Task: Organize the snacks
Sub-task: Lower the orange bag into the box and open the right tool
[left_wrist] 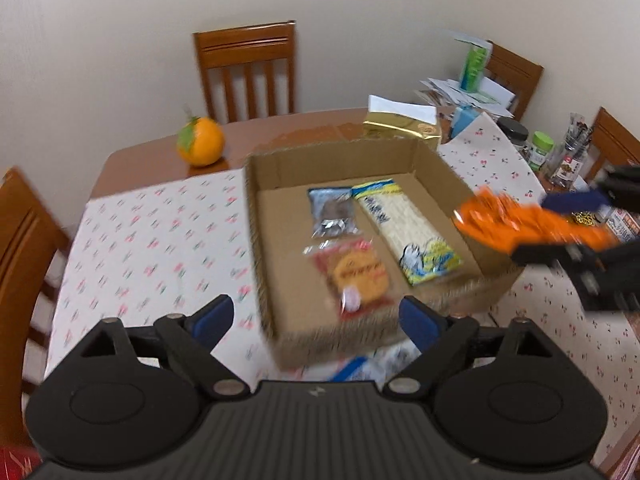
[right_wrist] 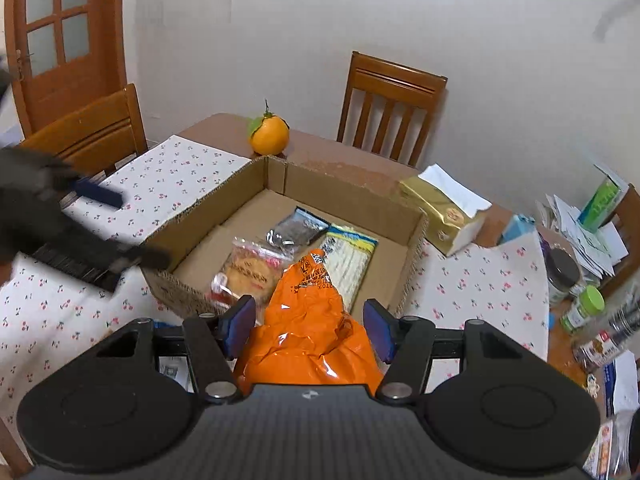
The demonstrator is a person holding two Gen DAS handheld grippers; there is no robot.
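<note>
Three snack packets lie flat inside an open cardboard box (left_wrist: 440,160) on the tabletop (left_wrist: 152,240): one silver (left_wrist: 332,212), one red (left_wrist: 356,272), one yellow (left_wrist: 408,232). One orange packet (right_wrist: 316,320), clamped in the right gripper (right_wrist: 310,330), hangs over the box's near edge. Left gripper (left_wrist: 316,320) hovers before the box, spread wide, holding nothing.

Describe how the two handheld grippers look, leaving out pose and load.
Left gripper and right gripper match: matte black ribbed bodies with a small light logo, round black side discs, silver pivot bolts on black linkages, and blue pads on the fingers. No cables or sleeves show.
</note>
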